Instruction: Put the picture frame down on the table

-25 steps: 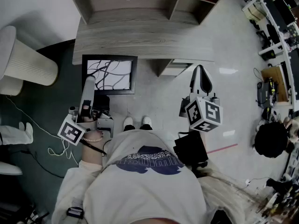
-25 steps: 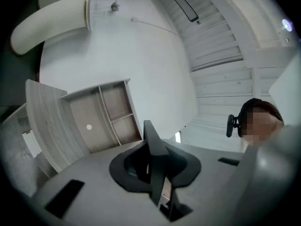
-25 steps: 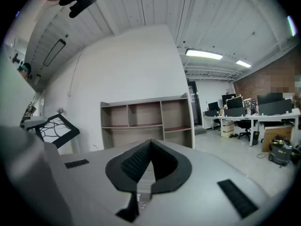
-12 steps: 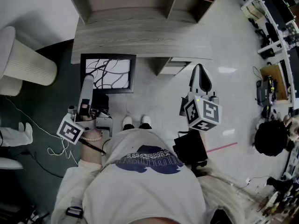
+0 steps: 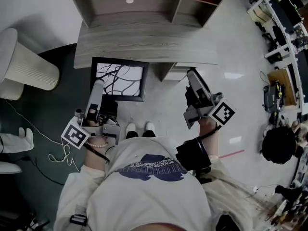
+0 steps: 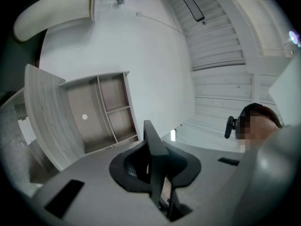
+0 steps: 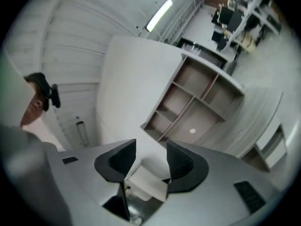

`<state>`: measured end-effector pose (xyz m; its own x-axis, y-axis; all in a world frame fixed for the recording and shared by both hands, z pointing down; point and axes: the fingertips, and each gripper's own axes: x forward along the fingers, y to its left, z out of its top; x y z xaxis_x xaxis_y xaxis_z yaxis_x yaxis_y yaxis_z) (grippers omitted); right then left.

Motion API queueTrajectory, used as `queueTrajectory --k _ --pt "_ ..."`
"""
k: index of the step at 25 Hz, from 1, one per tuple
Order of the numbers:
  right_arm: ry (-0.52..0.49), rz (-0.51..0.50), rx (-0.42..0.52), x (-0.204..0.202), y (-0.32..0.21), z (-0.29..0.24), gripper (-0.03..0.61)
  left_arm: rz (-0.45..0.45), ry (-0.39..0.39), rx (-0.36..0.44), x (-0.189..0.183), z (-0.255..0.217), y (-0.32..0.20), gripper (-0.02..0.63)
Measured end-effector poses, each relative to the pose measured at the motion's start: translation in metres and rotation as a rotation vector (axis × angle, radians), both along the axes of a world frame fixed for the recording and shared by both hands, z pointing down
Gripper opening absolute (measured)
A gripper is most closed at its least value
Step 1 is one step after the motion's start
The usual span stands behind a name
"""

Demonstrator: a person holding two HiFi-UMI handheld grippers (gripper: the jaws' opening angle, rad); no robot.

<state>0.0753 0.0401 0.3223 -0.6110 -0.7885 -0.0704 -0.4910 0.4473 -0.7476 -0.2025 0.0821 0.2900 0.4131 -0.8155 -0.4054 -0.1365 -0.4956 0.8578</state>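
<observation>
Picture frame: a black picture frame with a branch-pattern print hangs face-up in the air at 10 o'clock in the head view. It sits just off the front edge of the grey wooden tabletop and is not yet resting on it.

Left hand-held gripper: the left hand-held gripper is clenched on the frame's near left rim. Its own view shows the rim edge-on, pinched between the dark pads.

Right hand-held gripper: the right hand-held gripper is released, its jaws apart with nothing between them. It is raised at 2 o'clock, well apart from the frame.

Tabletop: it lies at 12 o'clock, with an open shelf unit standing along its far side. The bare near strip looks like the landing place.

Why so held: gripping one rim probably keeps the gripper clear of the print and lets the far edge go down first.

Step in hand: by the look of it, carrying the frame forward over the tabletop. The set-down is not yet done.

Risk: held by a single rim, the frame could sag or twist. Its far edge could also catch the tabletop's front lip.
</observation>
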Motion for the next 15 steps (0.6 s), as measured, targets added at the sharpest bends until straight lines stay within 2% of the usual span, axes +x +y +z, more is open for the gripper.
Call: queueTrajectory --k 3,9,11,14,15 --pt "-0.065 -0.194 0.031 -0.045 0.009 -0.007 0.219 0.044 0.006 0.004 0.003 -0.002 -0.001 0.049" --pt "-0.121 -0.466 -0.015 -0.13 0.034 0.004 0.219 0.097 0.022 -0.001 0.001 0.006 -0.002 0.049" --pt "-0.126 -0.508 -0.024 -0.112 0.034 0.011 0.219 0.102 0.024 -0.011 0.034 0.013 -0.007 0.049" --pt "-0.156 -0.525 -0.044 -0.023 0.023 0.02 0.218 0.109 0.02 -0.029 0.133 0.023 -0.02 0.049" --pt "-0.159 -0.528 -0.051 -0.007 0.02 0.021 0.216 0.112 0.021 -0.035 0.151 0.024 -0.023 0.049"
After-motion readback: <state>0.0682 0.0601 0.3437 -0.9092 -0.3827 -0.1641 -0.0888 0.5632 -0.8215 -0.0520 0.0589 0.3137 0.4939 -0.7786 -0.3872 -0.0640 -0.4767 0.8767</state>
